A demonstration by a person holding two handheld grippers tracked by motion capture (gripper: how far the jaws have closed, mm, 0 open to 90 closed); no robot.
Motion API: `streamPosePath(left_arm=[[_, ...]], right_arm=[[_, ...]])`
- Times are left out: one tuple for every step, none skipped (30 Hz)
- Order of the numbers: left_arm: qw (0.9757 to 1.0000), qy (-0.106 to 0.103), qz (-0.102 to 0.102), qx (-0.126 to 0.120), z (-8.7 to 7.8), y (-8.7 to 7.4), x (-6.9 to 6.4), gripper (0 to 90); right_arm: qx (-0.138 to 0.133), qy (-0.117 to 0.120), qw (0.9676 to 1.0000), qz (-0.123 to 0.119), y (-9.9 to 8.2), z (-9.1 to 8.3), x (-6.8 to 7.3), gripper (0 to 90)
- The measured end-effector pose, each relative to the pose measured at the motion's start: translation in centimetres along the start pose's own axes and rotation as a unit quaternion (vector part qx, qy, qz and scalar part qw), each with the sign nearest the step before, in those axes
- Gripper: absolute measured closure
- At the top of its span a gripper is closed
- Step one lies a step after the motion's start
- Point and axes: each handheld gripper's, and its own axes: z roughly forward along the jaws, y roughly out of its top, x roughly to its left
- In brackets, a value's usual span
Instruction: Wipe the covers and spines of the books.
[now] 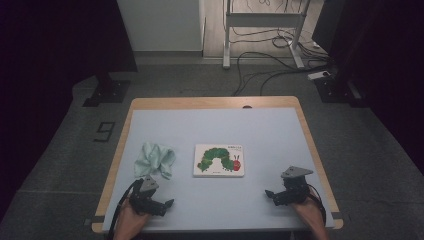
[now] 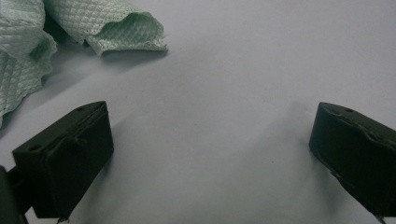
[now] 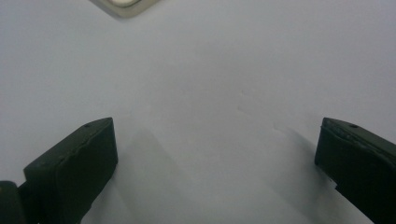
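Note:
A square board book [image 1: 219, 160] with a green caterpillar on its white cover lies flat near the middle of the pale table top [image 1: 210, 127]. A crumpled pale green cloth [image 1: 156, 159] lies to its left; its quilted folds [image 2: 56, 28] fill the upper left of the left gripper view. My left gripper [image 1: 167, 204] rests open at the front left, just below the cloth, jaws wide apart over bare table [image 2: 212, 140]. My right gripper [image 1: 270, 195] rests open at the front right, and a corner of the book [image 3: 125, 5] shows at the top of the right gripper view.
The table has a wooden rim [image 1: 210, 102] and stands on a grey floor. Beyond it are a metal desk frame [image 1: 262, 30] with loose cables [image 1: 260, 65], and black stands [image 1: 107, 90] at both back corners.

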Motion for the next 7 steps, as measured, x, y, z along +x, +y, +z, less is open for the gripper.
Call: streamPosePath(left_arm=[[1.0000, 0.000, 0.000, 0.000, 0.00, -0.01, -0.01, 0.0], [1.0000, 0.000, 0.000, 0.000, 0.00, -0.02, -0.01, 0.0], [1.0000, 0.001, 0.000, 0.000, 0.00, -0.02, -0.01, 0.0], [1.0000, 0.001, 0.000, -0.001, 0.00, -0.02, -0.02, 0.0], [1.0000, 0.002, 0.001, 0.000, 0.01, -0.02, -0.06, 0.0], [1.0000, 0.002, 0.001, 0.000, 0.01, -0.02, -0.06, 0.0], [1.0000, 0.002, 0.001, 0.000, 0.01, -0.01, -0.06, 0.0]], right_arm=[[0.000, 0.001, 1.0000, 0.002, -0.02, -0.01, -0.02, 0.0], [0.000, 0.002, 1.0000, 0.003, -0.03, -0.01, -0.01, 0.0], [0.000, 0.001, 1.0000, 0.002, -0.05, -0.01, 0.00, 0.0], [0.000, 0.001, 1.0000, 0.001, -0.06, 0.00, 0.01, 0.0], [-0.001, 0.000, 1.0000, 0.002, -0.08, 0.01, 0.01, 0.0], [-0.002, 0.000, 1.0000, 0.003, -0.12, 0.01, 0.02, 0.0], [-0.002, 0.000, 1.0000, 0.003, -0.11, 0.01, 0.02, 0.0]])
